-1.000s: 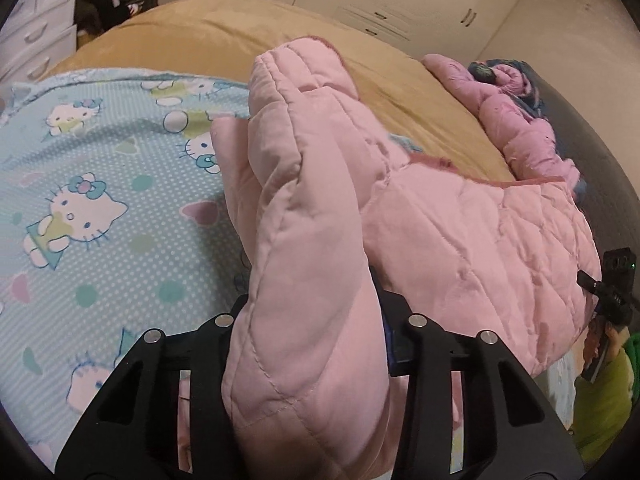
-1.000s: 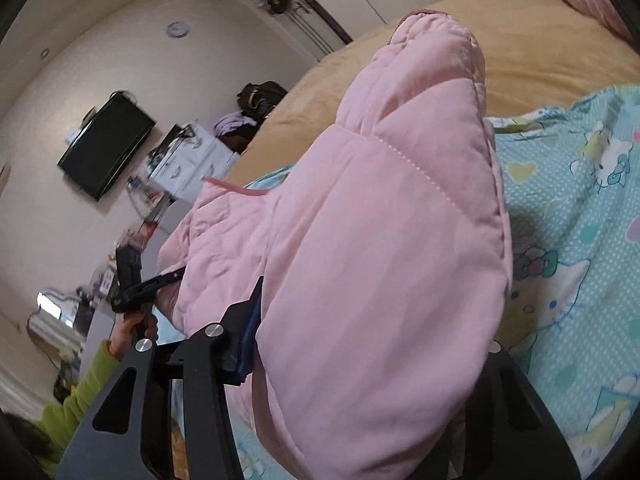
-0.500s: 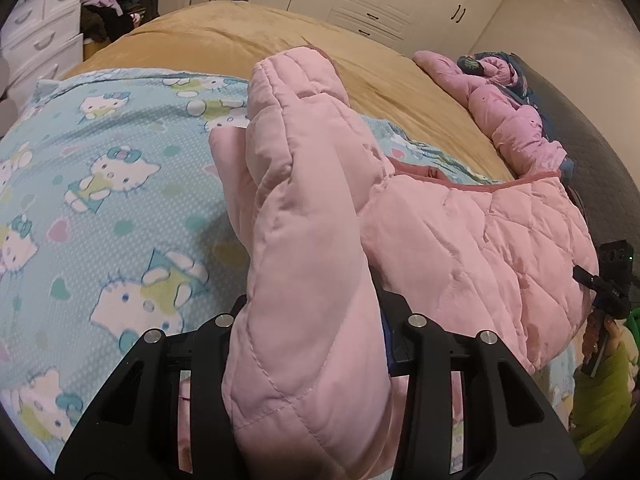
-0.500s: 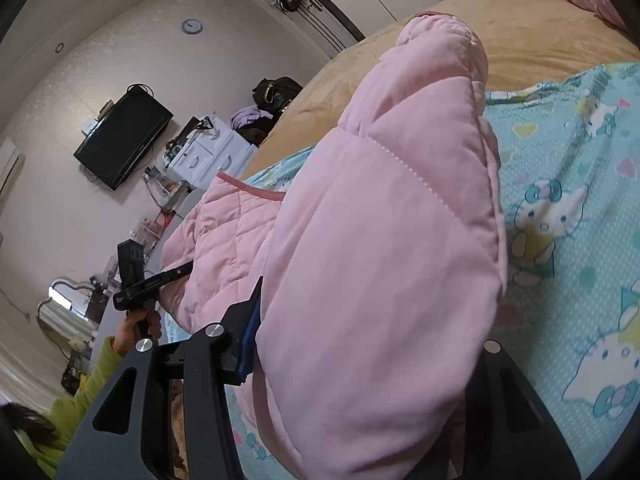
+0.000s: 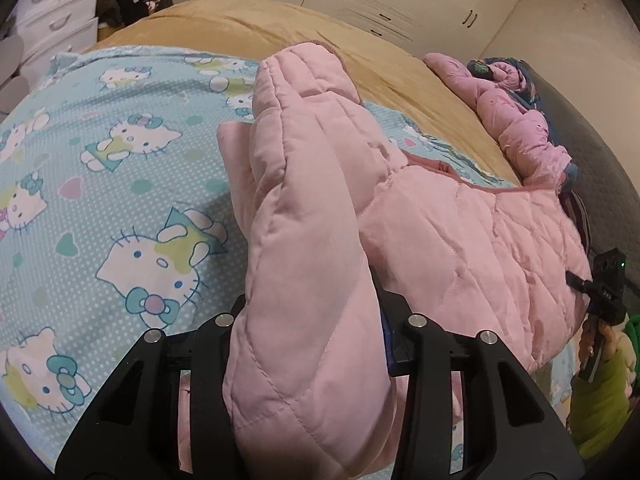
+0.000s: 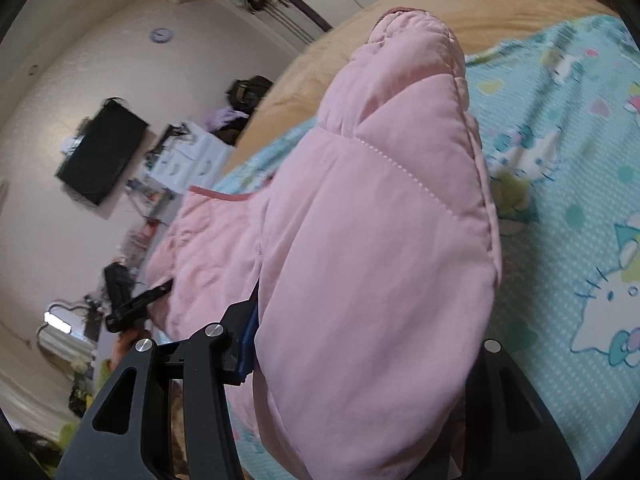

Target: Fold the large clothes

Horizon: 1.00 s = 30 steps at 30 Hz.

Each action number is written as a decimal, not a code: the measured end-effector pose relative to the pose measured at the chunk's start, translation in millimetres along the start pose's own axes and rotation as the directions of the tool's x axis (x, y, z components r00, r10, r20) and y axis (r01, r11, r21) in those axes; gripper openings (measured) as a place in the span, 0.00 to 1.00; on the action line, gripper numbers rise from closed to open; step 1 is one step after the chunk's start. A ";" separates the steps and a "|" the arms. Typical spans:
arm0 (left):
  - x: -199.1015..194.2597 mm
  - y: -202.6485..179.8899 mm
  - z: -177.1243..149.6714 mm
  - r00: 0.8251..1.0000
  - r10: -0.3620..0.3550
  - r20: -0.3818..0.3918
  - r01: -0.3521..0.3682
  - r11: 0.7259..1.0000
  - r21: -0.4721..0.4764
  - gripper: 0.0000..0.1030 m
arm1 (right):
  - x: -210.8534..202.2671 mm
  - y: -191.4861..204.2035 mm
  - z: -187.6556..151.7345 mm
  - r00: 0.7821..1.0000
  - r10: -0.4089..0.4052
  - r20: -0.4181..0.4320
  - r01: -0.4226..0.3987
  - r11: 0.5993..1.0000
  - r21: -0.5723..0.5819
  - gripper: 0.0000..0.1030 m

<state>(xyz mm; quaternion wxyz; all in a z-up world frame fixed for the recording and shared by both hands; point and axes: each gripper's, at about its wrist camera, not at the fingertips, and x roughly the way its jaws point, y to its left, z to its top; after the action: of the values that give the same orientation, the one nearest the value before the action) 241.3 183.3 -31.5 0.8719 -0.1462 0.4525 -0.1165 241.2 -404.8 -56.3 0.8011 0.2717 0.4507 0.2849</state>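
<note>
Pink jacket (image 5: 460, 240) is mid-fold — left tongs (image 5: 312, 332) and right tongs (image 6: 360, 340) each clamp a padded edge above the bed (image 5: 120, 200) — laying down and smoothing remain.

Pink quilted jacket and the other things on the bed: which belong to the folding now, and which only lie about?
In use: pink quilted jacket, left gripper, right gripper.
Lying about: second pink garment, cartoon-cat sheet, white drawers.
</note>
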 end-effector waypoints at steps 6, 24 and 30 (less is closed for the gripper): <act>8.9 7.0 -0.9 1.000 0.006 -0.012 -0.007 1.000 -0.018 0.35 | 17.9 -15.5 -2.7 0.994 -0.104 -0.016 0.105 0.993 0.047 0.50; 15.0 0.9 3.4 0.996 0.082 -0.022 -0.081 0.996 0.022 0.61 | 37.2 -15.4 -5.3 0.930 -0.366 0.020 0.365 0.930 0.037 0.96; -2.1 -6.3 7.3 0.995 0.097 0.020 -0.097 0.995 0.038 0.79 | 20.5 -1.7 -9.5 0.907 -0.414 0.078 0.414 0.910 0.017 0.96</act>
<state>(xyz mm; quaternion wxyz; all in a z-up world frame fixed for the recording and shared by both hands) 245.7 179.2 -23.6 0.8832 -0.1082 0.4490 -0.0813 242.0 -389.9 -73.3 0.8606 0.1813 0.4659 0.0976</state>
